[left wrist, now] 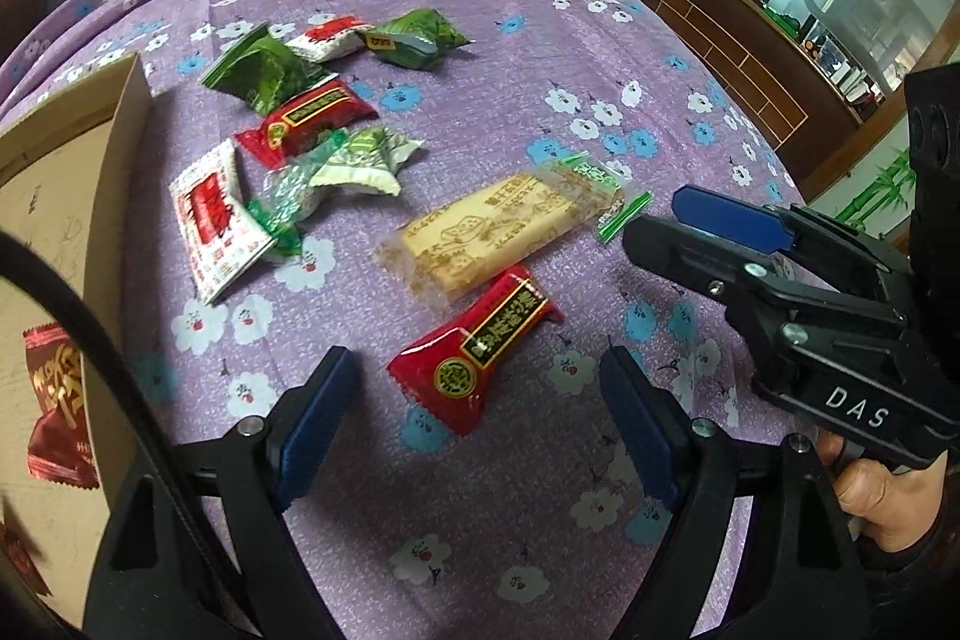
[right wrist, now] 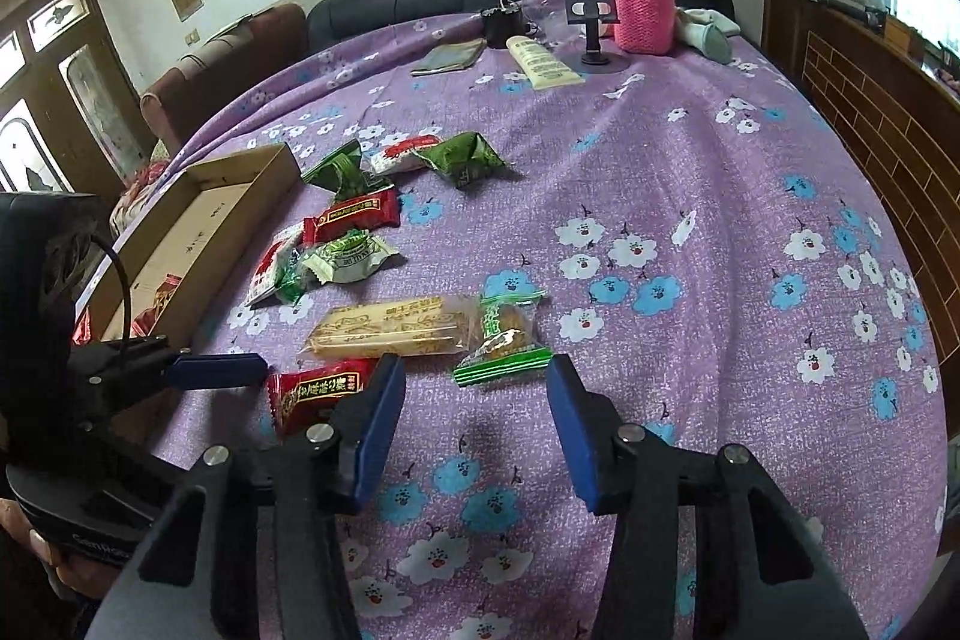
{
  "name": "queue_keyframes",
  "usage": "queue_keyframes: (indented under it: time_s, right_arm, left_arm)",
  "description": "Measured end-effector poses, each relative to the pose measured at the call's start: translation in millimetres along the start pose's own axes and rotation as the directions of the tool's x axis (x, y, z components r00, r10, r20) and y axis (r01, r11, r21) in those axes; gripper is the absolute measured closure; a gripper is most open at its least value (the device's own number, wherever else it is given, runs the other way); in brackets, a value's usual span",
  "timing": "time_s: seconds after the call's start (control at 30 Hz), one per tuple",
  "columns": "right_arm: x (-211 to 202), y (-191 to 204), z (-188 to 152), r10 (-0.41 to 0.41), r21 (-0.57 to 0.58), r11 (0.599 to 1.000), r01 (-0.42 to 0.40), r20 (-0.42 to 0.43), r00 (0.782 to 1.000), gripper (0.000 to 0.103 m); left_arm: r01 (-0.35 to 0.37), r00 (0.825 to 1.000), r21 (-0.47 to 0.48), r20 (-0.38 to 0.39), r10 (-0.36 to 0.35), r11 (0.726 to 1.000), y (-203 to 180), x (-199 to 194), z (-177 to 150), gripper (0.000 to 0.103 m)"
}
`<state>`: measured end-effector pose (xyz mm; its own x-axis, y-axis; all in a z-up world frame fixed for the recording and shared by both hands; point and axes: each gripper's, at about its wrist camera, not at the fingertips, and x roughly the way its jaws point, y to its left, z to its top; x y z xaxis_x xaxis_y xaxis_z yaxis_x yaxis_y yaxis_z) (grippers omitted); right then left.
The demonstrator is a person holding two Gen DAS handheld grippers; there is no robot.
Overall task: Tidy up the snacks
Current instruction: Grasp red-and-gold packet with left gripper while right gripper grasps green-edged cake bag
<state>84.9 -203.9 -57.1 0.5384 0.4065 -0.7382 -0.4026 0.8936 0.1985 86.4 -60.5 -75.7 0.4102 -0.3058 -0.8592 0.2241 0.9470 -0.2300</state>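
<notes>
Near the table's front edge, on the purple flowered cloth [right wrist: 690,172], both grippers hover over loose snacks. Left gripper [left wrist: 474,382]: jaws released, wide apart, straddling a red glossy packet [left wrist: 474,358] without touching it; the packet's long axis runs diagonally, away and rightward from the jaws. Right gripper [right wrist: 474,388]: jaws partly apart, nothing pressed between them; just ahead lies a small clear-wrapped cookie [right wrist: 504,334] with green striped crimped ends, slightly left of the jaw gap. Its long axis runs roughly away from the jaws, so the pads would bear on its long sides. Right hand is nearer it; judged the likely next pick.

Beside the cookie, touching or overlapping it, a long flat biscuit bar [right wrist: 390,328] in clear film. Further back, a cluster of crinkly green, red and white foil packets [right wrist: 342,232].

Cardboard box [right wrist: 240,184], open-topped, sits at the table's left edge; a dark red packet [left wrist: 60,400] is already inside.
</notes>
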Motion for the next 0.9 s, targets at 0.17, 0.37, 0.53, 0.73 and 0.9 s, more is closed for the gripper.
queue_keyframes:
  time_s: [0.17, 0.37, 0.53, 0.73, 0.9]
  right_arm:
    - [4.8, -1.5, 2.7, 0.000, -0.002, 1.000, 0.000, -0.012, 1.000, 0.058]
    - [14.6, -2.5, 9.1, -0.010, -0.023, 1.000, 0.009, -0.029, 1.000, 0.060]
    - [25.3, -2.6, 15.0, -0.036, -0.066, 0.997, 0.032, -0.048, 0.998, 0.060]
    - [27.3, -5.3, 26.8, -0.044, -0.136, 0.990, 0.035, -0.062, 0.997, 0.060]
    - [42.2, -5.5, 32.4, -0.048, -0.219, 0.975, 0.026, -0.093, 0.995, 0.060]
  left_arm:
    - [0.016, 1.000, 0.017, 0.001, -0.016, 1.000, -3.5, 2.6, 2.4, 0.023]
    - [0.042, 0.999, 0.032, -0.001, -0.042, 0.999, -5.9, 0.5, 0.9, 0.052]
    - [0.082, 0.996, 0.016, -0.021, -0.082, 0.996, -1.9, 1.8, 3.3, 0.063]
    - [0.085, 0.996, 0.060, -0.046, -0.082, 0.995, -12.8, 6.9, 11.0, 0.057]
    - [0.084, 0.995, 0.098, -0.059, -0.079, 0.992, -22.3, 8.2, 16.2, 0.050]
